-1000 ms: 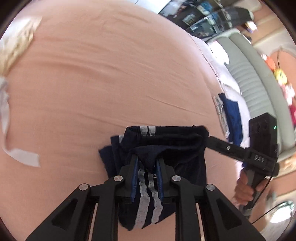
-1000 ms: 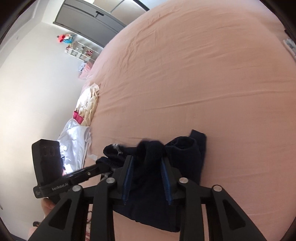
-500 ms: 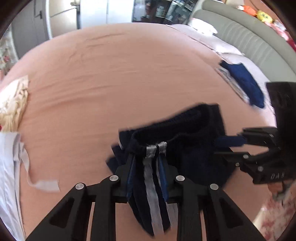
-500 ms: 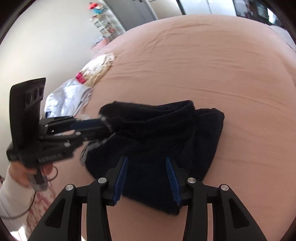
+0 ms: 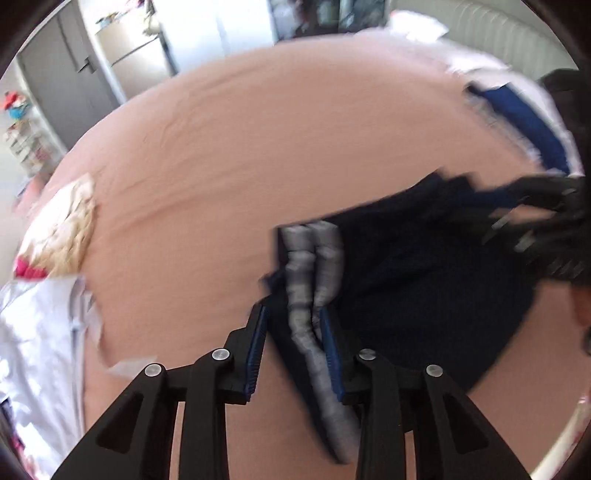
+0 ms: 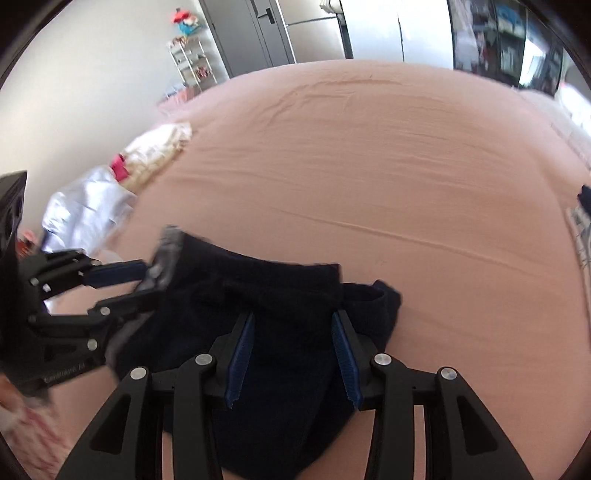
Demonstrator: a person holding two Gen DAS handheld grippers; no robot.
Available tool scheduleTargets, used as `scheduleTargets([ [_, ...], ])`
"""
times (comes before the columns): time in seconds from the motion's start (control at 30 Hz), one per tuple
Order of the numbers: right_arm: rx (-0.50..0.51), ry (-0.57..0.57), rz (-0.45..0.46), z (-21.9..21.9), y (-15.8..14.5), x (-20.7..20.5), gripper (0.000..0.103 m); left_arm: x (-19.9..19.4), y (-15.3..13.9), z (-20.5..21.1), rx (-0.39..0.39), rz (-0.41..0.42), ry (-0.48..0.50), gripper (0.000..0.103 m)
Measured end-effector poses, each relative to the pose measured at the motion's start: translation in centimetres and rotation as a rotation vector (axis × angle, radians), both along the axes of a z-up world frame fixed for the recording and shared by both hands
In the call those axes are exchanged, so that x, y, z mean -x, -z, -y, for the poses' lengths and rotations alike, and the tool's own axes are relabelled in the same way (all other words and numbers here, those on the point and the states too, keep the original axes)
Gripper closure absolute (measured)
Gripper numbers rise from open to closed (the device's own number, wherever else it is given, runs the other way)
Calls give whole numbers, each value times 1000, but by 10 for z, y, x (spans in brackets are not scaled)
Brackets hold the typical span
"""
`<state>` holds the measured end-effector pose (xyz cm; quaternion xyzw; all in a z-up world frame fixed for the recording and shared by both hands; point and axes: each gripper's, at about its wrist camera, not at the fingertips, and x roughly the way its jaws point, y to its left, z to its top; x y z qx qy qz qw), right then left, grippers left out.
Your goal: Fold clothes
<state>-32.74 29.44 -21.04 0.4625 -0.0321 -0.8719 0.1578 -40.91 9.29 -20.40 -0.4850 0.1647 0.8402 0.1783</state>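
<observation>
Navy shorts (image 5: pixel 417 280) with grey side stripes (image 5: pixel 314 266) hang above the pink bed sheet (image 5: pixel 229 155), stretched between both grippers. My left gripper (image 5: pixel 293 314) is shut on the striped side of the waistband. My right gripper (image 6: pixel 293 319) holds the plain navy side (image 6: pixel 280 295), its jaws set a little apart with cloth bunched between them. The left gripper (image 6: pixel 147 280) also shows in the right wrist view, and the right gripper (image 5: pixel 498 201) shows blurred in the left wrist view.
A white garment (image 5: pixel 40 332) and a cream and pink one (image 5: pixel 62 229) lie at the bed's left edge. A blue and white pile (image 5: pixel 524 122) lies at the right edge. Cabinets (image 6: pixel 258 33) and a shelf rack (image 6: pixel 192 62) stand behind the bed.
Both grippers have risen and moved apart, drawing the shorts out flat between them. The views have tilted up toward the room's far wall.
</observation>
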Motion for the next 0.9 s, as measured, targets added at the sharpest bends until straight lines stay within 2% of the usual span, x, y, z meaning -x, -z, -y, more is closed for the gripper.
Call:
scheduleTargets([
  [0.07, 54, 58, -22, -19, -7, 1, 61, 2, -10, 20, -116, 20, -85, 71],
  [0.1, 66, 82, -61, -24, -15, 1, 61, -1, -20, 19, -155, -11, -86, 71],
  [0.17, 106, 77, -120, -29, -27, 0, 61, -12, -39, 7, -204, -120, -14, 70],
  [0.2, 136, 58, -115, -30, -25, 1, 61, -16, -45, -4, -214, -161, 36, 67],
  [0.23, 147, 35, -88, -25, -21, 3, 61, -16, -45, -14, -206, -166, 66, 62],
  [0.27, 155, 12, -60, -19, -16, 4, 61, -12, -40, -25, -183, -153, 84, 62],
  [0.3, 117, 3, -38, -11, -9, 6, 61, -7, -34, -33, -153, -139, 93, 62],
  [0.4, -66, 113, -81, -12, 7, 4, 61, 12, -15, -25, -33, -122, 19, 61],
  [0.43, -28, 149, -66, -23, 8, 5, 61, 15, -14, -17, -27, -116, -2, 60],
  [0.5, 107, 194, -4, -44, 1, 7, 61, 6, -31, 0, -100, -135, -38, 59],
  [0.57, 93, 164, -42, -41, -19, -1, 58, -14, -43, 4, -111, -174, -62, 57],
  [0.67, 63, -8, -106, -16, -39, -29, 58, -41, -37, 2, -139, -130, -32, 56],
  [0.73, 62, -78, -83, 1, -35, -44, 58, -51, -21, 0, -131, -98, -16, 56],
  [0.77, 40, -105, -52, 11, -27, -47, 58, -55, -11, 0, -96, -87, -19, 56],
  [0.8, -13, -107, -24, 19, -17, -48, 58, -57, -2, 2, -42, -82, -38, 56],
  [0.83, -79, -65, -12, 14, -10, -52, 58, -57, 0, 8, -44, -82, -74, 56],
  [0.9, -51, 103, -3, -17, -8, -53, 58, -56, -8, 31, -160, -76, -174, 56],
])
